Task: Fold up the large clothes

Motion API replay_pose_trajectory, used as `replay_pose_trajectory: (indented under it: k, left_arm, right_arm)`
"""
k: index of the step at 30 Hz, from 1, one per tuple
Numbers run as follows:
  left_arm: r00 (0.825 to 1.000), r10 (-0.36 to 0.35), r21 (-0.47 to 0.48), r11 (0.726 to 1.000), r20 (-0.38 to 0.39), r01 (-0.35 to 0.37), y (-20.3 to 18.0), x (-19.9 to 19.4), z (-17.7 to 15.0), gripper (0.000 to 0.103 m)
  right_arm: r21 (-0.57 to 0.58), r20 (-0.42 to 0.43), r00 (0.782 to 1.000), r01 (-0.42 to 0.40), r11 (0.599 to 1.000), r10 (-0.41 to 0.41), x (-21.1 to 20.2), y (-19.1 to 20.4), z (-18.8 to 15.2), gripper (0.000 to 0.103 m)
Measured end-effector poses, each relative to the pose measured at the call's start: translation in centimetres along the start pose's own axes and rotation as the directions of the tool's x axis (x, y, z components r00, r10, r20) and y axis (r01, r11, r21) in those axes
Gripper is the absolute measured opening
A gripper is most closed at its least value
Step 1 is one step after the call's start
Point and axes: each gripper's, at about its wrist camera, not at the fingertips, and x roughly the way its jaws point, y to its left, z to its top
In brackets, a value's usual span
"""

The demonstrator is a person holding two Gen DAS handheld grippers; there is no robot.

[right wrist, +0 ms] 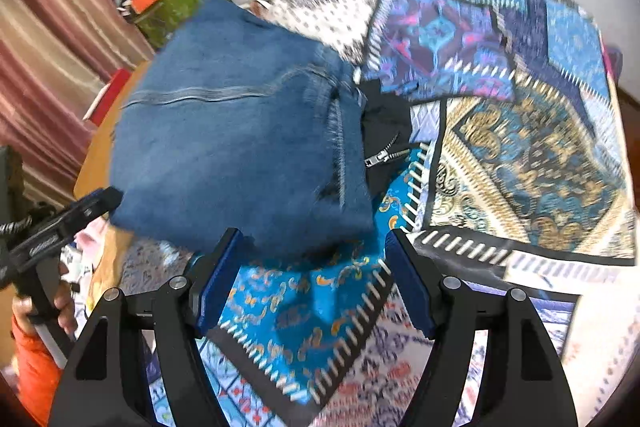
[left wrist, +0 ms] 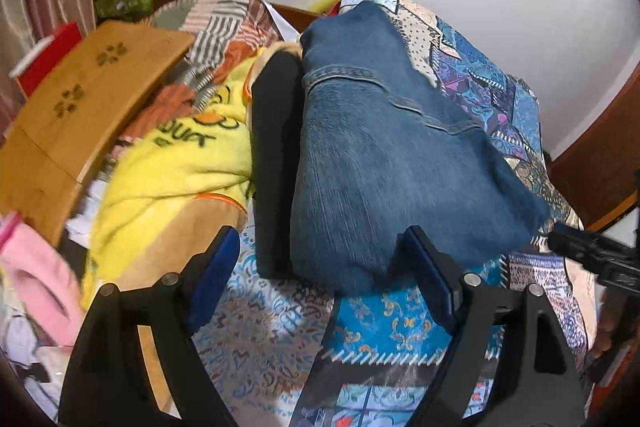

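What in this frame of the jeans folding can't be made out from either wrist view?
- Black garment: mostly under the folded jeans in both views; its type is unclear.
- Yellow cloth print: left wrist view, creased and blurred, unreadable.
- Right gripper: cut off by the left view's edge.
- Bedspread pattern: motion-blurred in the right view.

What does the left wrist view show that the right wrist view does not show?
Only the left wrist view: the yellow towel, the pink cloth and the top of the wooden lap table.
Only the right wrist view: the metal zipper on the black garment, and an orange sleeve.
Both: the folded jeans on the patchwork bedspread, the left gripper and the right gripper, both open and empty.
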Motion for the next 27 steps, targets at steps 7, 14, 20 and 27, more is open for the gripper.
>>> replay_pose_trajectory:
  k: [7,14,20,27]
  left_arm:
    - [0.988,-0.036,0.040,0.999,0.152,0.030,-3.1,-8.6,-0.4,0.083]
    - [0.914,-0.115,0.161,0.985,0.389,0.055,-8.1,-20.4,-2.5,0.083]
    - [0.795,-0.130,0.229,0.973,0.592,-0.011,-11.5,-29.0,-6.5,0.083]
    - [0.637,-0.108,0.230,0.967,0.763,-0.111,-13.9,-35.3,-11.6,0.083]
  right_arm:
    - [-0.051,0.190,0.981,-0.034,0.998,0.043,-9.2,2.3,-0.7,0.069]
    - [-0.123,0.437,0.895,-0.032,0.992,0.084,-19.4,6.0,-3.2,0.069]
    - [-0.177,0.625,0.774,0.009,0.984,0.105,-26.3,9.1,-7.0,0.069]
    - [-0.178,0.748,0.659,0.078,0.981,0.084,-30.3,12.1,-11.3,0.069]
